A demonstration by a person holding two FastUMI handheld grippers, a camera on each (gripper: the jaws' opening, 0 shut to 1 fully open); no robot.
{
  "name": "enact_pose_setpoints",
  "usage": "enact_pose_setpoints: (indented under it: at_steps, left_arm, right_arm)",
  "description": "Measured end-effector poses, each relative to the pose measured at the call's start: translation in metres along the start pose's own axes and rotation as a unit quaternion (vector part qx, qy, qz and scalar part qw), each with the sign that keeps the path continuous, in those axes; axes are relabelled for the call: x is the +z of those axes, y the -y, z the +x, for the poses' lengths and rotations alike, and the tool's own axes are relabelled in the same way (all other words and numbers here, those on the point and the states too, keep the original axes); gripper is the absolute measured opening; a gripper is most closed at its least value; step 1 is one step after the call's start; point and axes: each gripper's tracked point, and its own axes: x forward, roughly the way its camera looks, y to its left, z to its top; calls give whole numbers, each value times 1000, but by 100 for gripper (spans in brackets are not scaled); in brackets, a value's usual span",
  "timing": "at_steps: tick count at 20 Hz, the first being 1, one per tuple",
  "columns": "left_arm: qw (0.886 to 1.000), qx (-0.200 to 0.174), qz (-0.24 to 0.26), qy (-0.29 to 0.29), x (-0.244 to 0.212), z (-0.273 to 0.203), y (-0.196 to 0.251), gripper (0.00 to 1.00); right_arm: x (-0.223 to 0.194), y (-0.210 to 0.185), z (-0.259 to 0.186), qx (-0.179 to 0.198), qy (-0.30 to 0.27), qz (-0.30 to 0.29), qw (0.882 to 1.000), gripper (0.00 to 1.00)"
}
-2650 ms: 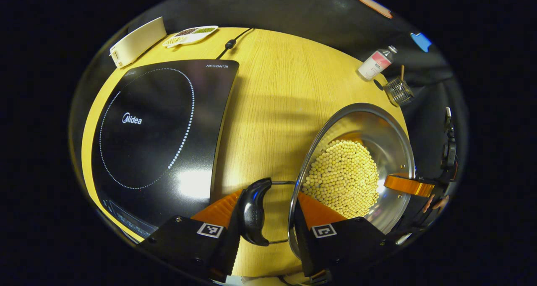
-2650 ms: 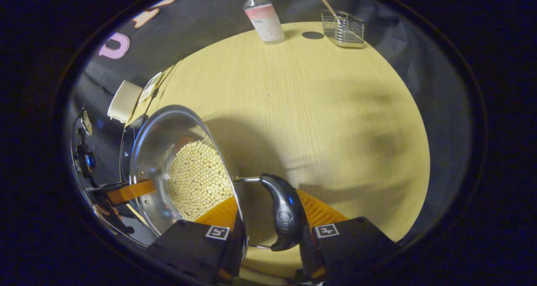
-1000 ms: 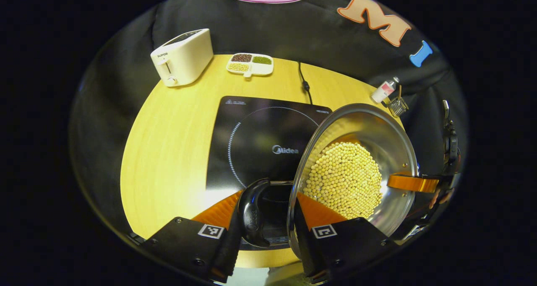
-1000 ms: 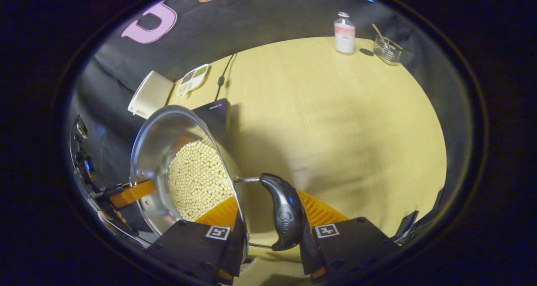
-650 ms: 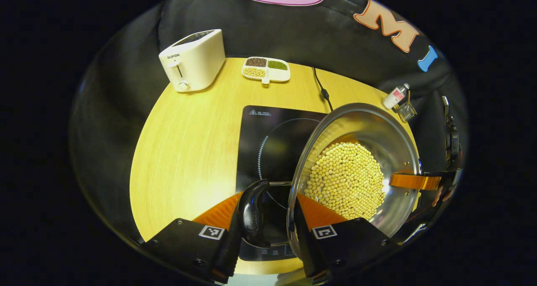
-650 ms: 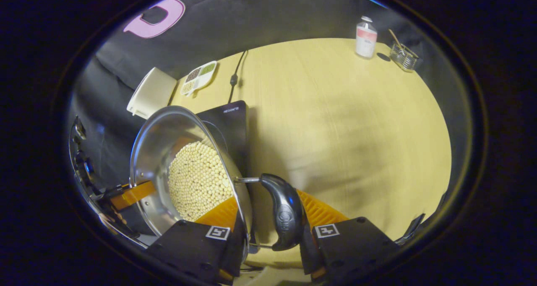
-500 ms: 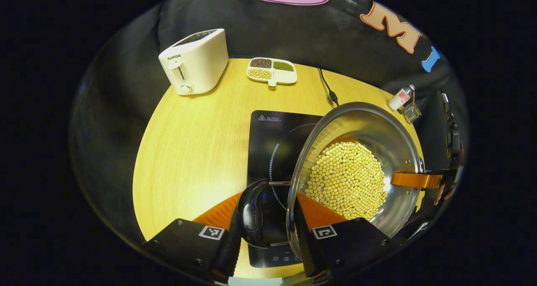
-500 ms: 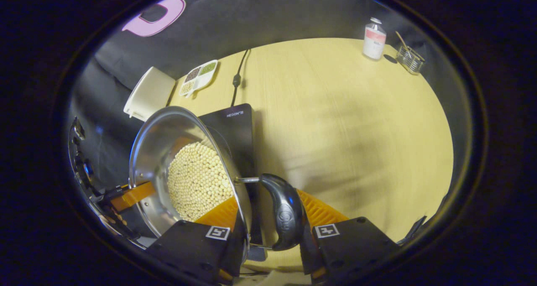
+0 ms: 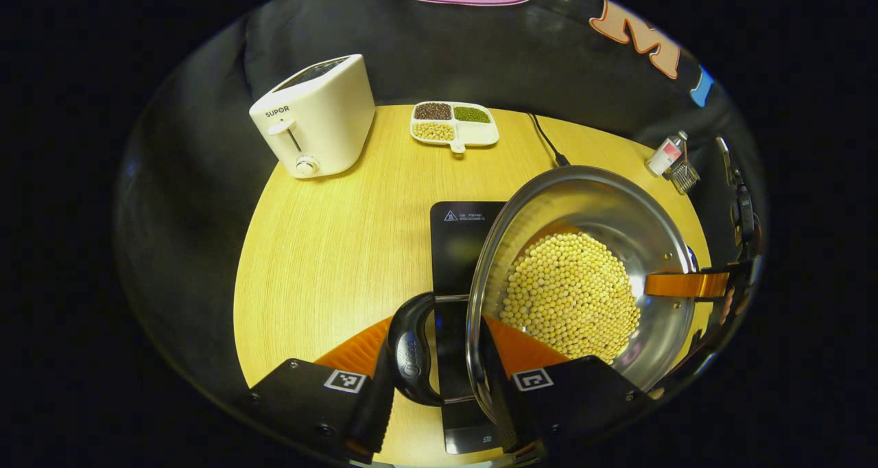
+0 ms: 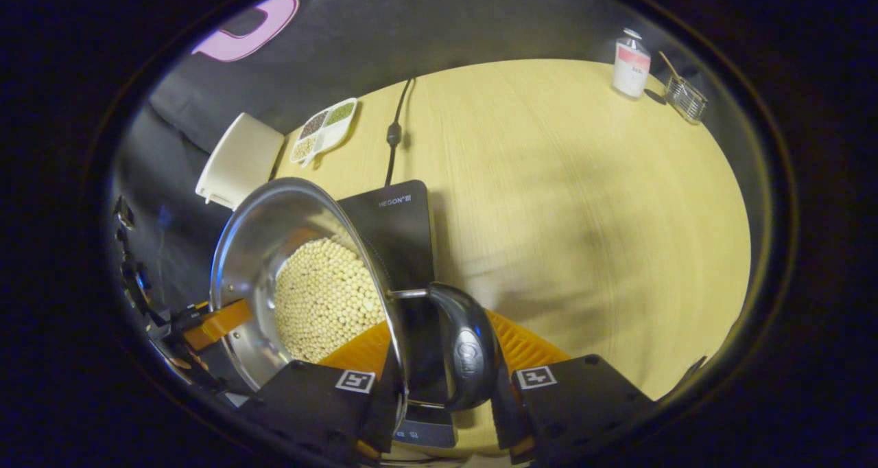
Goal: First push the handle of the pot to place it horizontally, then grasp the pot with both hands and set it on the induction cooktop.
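The pot [image 9: 658,221], steel and holding pale yellow beans [image 9: 569,296], sits over the induction cooktop [image 9: 456,248] on the wooden table [image 9: 322,248], though whether its base touches the glass cannot be told. The left gripper [image 9: 439,365] is clamped on the pot's near rim and black side handle [image 9: 410,358]. The right gripper [image 10: 439,365] grips the opposite black handle [image 10: 468,351] and rim likewise.
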Motion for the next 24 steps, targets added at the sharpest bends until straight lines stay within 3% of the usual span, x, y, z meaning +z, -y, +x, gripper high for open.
enact_pose_setpoints:
  at_steps: [2, 4, 5, 6, 7, 10, 11, 12, 17, 18, 19, 20, 21, 22, 23, 24]
  left_arm:
    - [1000, -3, -6, 3, -1, 0, 0, 64]
    - [1000, -2, -15, 7, -2, -1, 0, 66]
    - [1000, -1, -20, 14, 0, -2, -1, 67]
    - [999, 9, -25, 19, 1, -3, -5, 68]
    - [999, 18, -28, 23, 2, -5, -9, 70]
    - [998, 39, -38, 43, 3, -18, -20, 98]
    - [997, 40, -44, 52, 5, -23, -20, 99]
    - [996, 41, -51, 63, 5, -26, -21, 100]
    - [983, 59, -65, 161, 33, -63, -21, 99]
    - [978, 62, -64, 186, 41, -74, -19, 97]
    - [974, 65, -62, 210, 49, -86, -17, 97]
    - [967, 74, -63, 235, 54, -101, -15, 97]
    - [959, 81, -64, 262, 62, -115, -13, 97]
    - [951, 89, -63, 290, 69, -133, -10, 97]
    - [943, 97, -58, 314, 75, -149, -4, 97]
    - [934, 106, -51, 337, 79, -167, 1, 97]
  right_arm:
    - [0, -1, -1, 3, 6, -5, 1000, 55]
    - [5, -5, -1, 11, 20, -7, 1000, 64]
    - [7, -8, -2, 18, 26, -7, 999, 55]
    - [8, -10, -5, 21, 33, -8, 999, 85]
    - [8, -5, -10, 19, 38, -10, 999, 90]
    - [14, 10, -19, 5, 63, -16, 998, 100]
    - [18, 14, -25, 4, 74, -16, 997, 93]
    - [23, 15, -31, 9, 88, -12, 996, 100]
    - [50, 27, -76, 27, 173, 2, 985, 100]
    - [56, 27, -87, 31, 195, 4, 980, 94]
    - [62, 29, -98, 35, 219, 4, 975, 100]
    - [67, 30, -113, 40, 241, 4, 970, 94]
    - [70, 32, -128, 43, 266, 6, 963, 100]
    - [75, 33, -145, 44, 293, 6, 955, 93]
    - [78, 36, -164, 45, 319, 4, 947, 92]
    - [82, 40, -182, 44, 344, -1, 938, 100]
